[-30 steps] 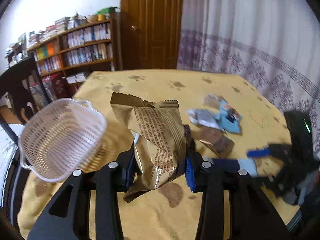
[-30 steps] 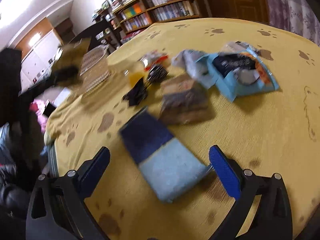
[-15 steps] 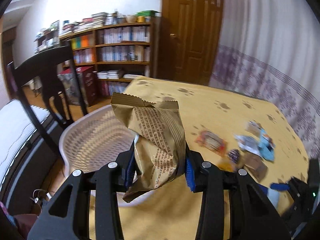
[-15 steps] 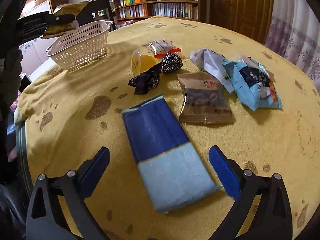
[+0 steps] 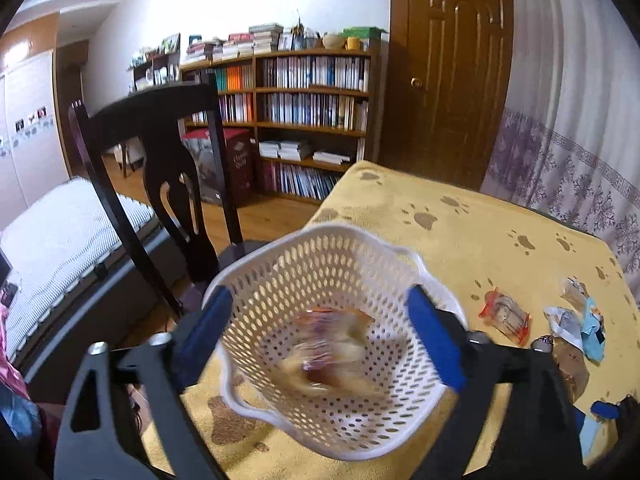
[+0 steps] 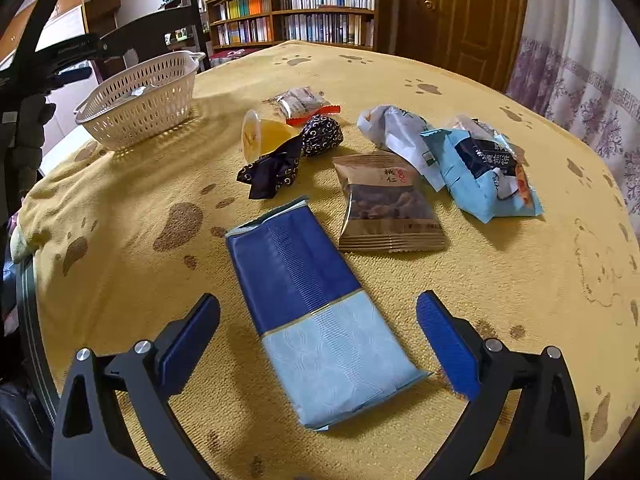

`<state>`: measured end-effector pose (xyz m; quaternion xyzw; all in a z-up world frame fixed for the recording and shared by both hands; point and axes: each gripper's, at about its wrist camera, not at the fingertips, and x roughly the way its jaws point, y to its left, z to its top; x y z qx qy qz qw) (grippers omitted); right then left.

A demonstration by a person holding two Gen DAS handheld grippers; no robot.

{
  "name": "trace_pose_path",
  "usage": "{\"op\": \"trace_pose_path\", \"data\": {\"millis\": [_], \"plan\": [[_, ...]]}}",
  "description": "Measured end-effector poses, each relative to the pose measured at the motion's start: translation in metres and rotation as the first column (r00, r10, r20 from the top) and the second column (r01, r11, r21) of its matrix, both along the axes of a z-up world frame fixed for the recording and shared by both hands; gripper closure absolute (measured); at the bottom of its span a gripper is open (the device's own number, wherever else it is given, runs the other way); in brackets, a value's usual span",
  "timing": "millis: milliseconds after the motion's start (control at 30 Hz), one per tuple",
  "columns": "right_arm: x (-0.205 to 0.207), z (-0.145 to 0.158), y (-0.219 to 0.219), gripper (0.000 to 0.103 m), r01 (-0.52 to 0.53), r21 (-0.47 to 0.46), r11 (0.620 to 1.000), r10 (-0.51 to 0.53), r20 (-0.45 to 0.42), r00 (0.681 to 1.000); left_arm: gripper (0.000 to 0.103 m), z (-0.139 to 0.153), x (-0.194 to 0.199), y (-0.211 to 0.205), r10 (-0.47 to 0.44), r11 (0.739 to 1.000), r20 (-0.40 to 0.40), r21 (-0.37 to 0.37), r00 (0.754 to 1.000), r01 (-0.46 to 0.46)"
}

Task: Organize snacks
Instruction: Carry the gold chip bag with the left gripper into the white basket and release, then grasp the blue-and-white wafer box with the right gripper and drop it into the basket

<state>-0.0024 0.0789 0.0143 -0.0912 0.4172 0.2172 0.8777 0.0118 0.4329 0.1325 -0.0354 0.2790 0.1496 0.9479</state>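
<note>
My left gripper point(image 5: 320, 330) hangs open right above the white perforated basket point(image 5: 384, 248). A gold snack bag point(image 5: 328, 354), blurred, lies inside the basket below the fingers. In the right wrist view the same basket point(image 6: 140, 100) stands at the table's far left, with the left gripper's black frame point(image 6: 52, 68) over it. My right gripper point(image 6: 318, 332) is open, its blue pads either side of a blue and pale-blue packet point(image 6: 316, 308) flat on the yellow cloth. Beyond it lie a brown nut pack point(image 6: 386, 204), a light blue bag point(image 6: 480, 168) and a dark wrapped candy point(image 6: 322, 134).
A yellow paw-print cloth point(image 6: 520, 280) covers the table. Also on it: a jelly cup point(image 6: 262, 136), a red-edged clear pack point(image 6: 302, 104), a white wrapper point(image 6: 396, 128). A dark chair point(image 5: 168, 168) stands by the basket's corner; a bookshelf point(image 5: 312, 112) and door point(image 5: 452, 68) are behind.
The left gripper swung left over the basket, opened, and the gold bag dropped in. The right gripper has steadied over the blue packet, still open.
</note>
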Motion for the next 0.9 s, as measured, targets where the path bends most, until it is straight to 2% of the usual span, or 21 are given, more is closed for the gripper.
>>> {"op": "trace_pose_path", "data": {"millis": [167, 267, 433, 600, 733, 900], "plan": [[-0.002, 0.0, 0.002, 0.01, 0.005, -0.013, 1.0, -0.005, 0.011, 1.0, 0.006, 0.003, -0.003, -0.016, -0.003, 0.997, 0.008, 0.075, 1.0, 0.002], [-0.002, -0.002, 0.005, 0.021, -0.001, -0.036, 0.999, 0.002, 0.011, 1.0, 0.006, 0.005, -0.005, -0.022, -0.008, 0.996, 0.014, 0.093, 1.0, 0.006], [-0.008, -0.002, 0.013, 0.032, -0.025, -0.069, 0.997, 0.027, 0.035, 0.999, 0.005, 0.007, -0.006, -0.027, -0.012, 0.994, 0.019, 0.108, 1.0, 0.01], [-0.011, -0.001, 0.015, 0.04, -0.036, -0.066, 0.997, 0.039, 0.04, 0.998, 0.005, 0.005, -0.007, -0.031, -0.012, 0.993, 0.018, 0.121, 1.0, 0.01], [-0.015, 0.0, 0.02, 0.051, -0.044, -0.064, 0.997, 0.047, 0.045, 0.998, 0.005, 0.006, -0.007, -0.032, -0.011, 0.992, 0.017, 0.13, 1.0, 0.008], [-0.015, 0.001, 0.02, 0.053, -0.037, -0.026, 0.999, 0.037, 0.026, 0.999, 0.005, 0.007, -0.009, -0.031, -0.004, 0.992, 0.022, 0.128, 1.0, 0.001]]}}
